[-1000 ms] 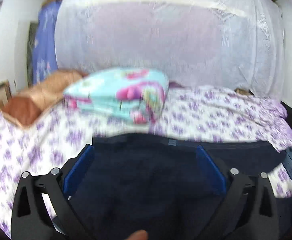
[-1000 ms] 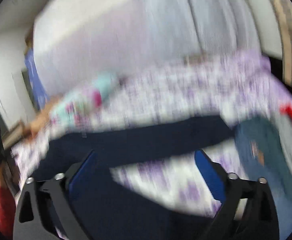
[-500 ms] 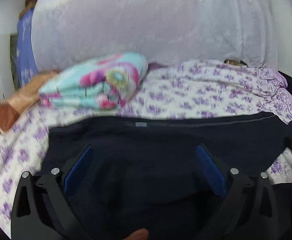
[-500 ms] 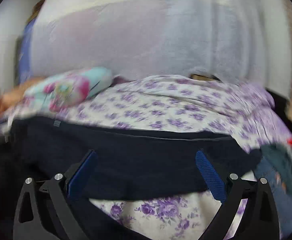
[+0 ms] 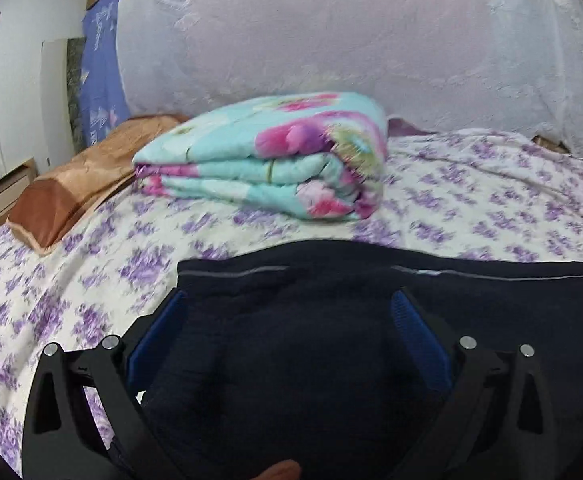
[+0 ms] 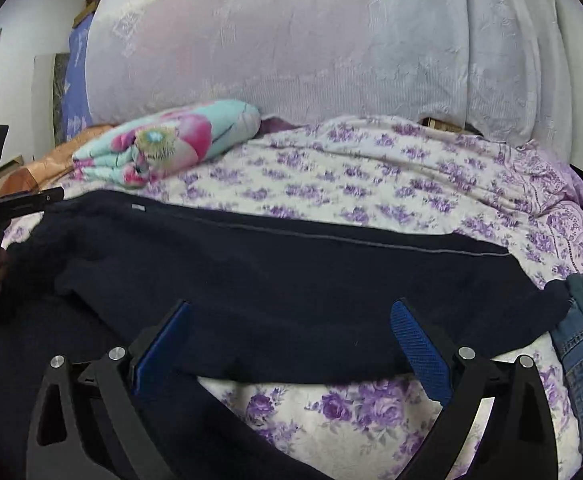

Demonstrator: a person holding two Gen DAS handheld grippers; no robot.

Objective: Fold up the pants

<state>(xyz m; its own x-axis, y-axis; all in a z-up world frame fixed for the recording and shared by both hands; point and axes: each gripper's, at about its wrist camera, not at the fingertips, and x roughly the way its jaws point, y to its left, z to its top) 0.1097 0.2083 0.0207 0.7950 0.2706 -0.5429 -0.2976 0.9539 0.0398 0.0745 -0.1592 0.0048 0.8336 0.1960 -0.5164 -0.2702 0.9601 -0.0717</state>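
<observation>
While the dark navy fleece pants (image 6: 283,280) are spread lengthwise across the purple-flowered bed (image 6: 411,184), apparently barely folded, each hand-held gripper, left (image 5: 287,320) and right (image 6: 291,332), is held open over them at 6 o'clock.

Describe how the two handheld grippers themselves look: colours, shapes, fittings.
Both match. The left gripper and right gripper each have two black angular plastic fingers with triangular cut-outs, silver screw heads, and blue ribbed pads on the inner faces. No cables or markings are visible.
</observation>
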